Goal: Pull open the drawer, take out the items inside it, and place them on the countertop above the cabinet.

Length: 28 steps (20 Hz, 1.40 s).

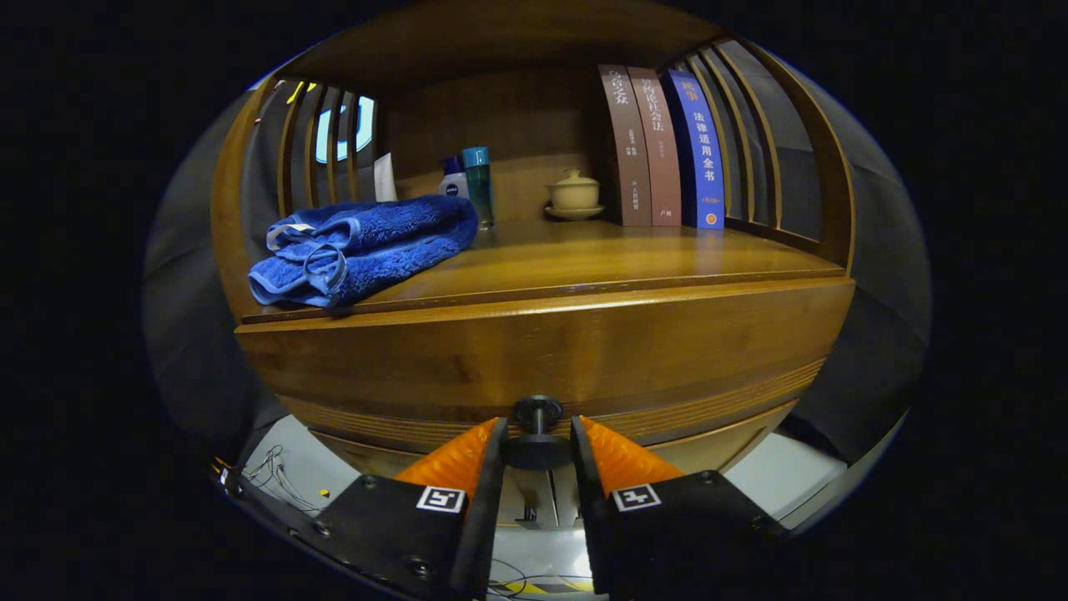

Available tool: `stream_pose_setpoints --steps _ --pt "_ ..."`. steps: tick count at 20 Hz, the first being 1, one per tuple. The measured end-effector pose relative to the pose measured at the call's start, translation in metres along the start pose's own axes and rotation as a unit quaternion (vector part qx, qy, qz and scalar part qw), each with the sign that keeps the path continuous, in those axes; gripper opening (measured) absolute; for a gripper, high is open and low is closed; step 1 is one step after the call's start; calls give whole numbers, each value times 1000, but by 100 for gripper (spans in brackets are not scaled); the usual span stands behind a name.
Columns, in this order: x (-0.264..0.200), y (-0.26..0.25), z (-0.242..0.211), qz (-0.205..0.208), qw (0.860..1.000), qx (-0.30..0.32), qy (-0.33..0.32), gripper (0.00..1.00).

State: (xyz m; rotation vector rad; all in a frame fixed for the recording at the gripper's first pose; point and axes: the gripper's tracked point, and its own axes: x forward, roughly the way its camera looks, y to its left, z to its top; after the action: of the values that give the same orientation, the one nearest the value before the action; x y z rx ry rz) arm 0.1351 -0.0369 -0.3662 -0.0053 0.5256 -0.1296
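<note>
A wooden cabinet stands right ahead, its drawer front spanning the width below the countertop. A dark round drawer knob sticks out of the drawer front at its lower middle. My gripper has its two fingers closed around that knob, one on each side, pressing on it. The drawer sits flush with the cabinet, so whatever is inside is hidden.
On the countertop lie a folded blue towel at the left, two small bottles behind it, a cream lidded cup on a saucer, and three upright books at the right. Slatted wooden sides enclose the shelf.
</note>
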Motion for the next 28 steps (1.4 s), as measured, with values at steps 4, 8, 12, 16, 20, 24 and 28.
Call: stream_pose_setpoints --steps 4,8,12,16,20,24,28 --pt "6 2 -1 1 1000 -3 1 33" --pt "3 1 -1 2 1000 0 4 33" --pt "-11 1 -7 4 1000 0 11 33" --pt "-37 -1 -18 5 1000 1 18 33" --pt "-69 -3 -32 5 1000 2 27 33" --pt "-96 -5 -43 4 999 7 37 33" --pt "-120 -4 -54 4 999 10 48 33"
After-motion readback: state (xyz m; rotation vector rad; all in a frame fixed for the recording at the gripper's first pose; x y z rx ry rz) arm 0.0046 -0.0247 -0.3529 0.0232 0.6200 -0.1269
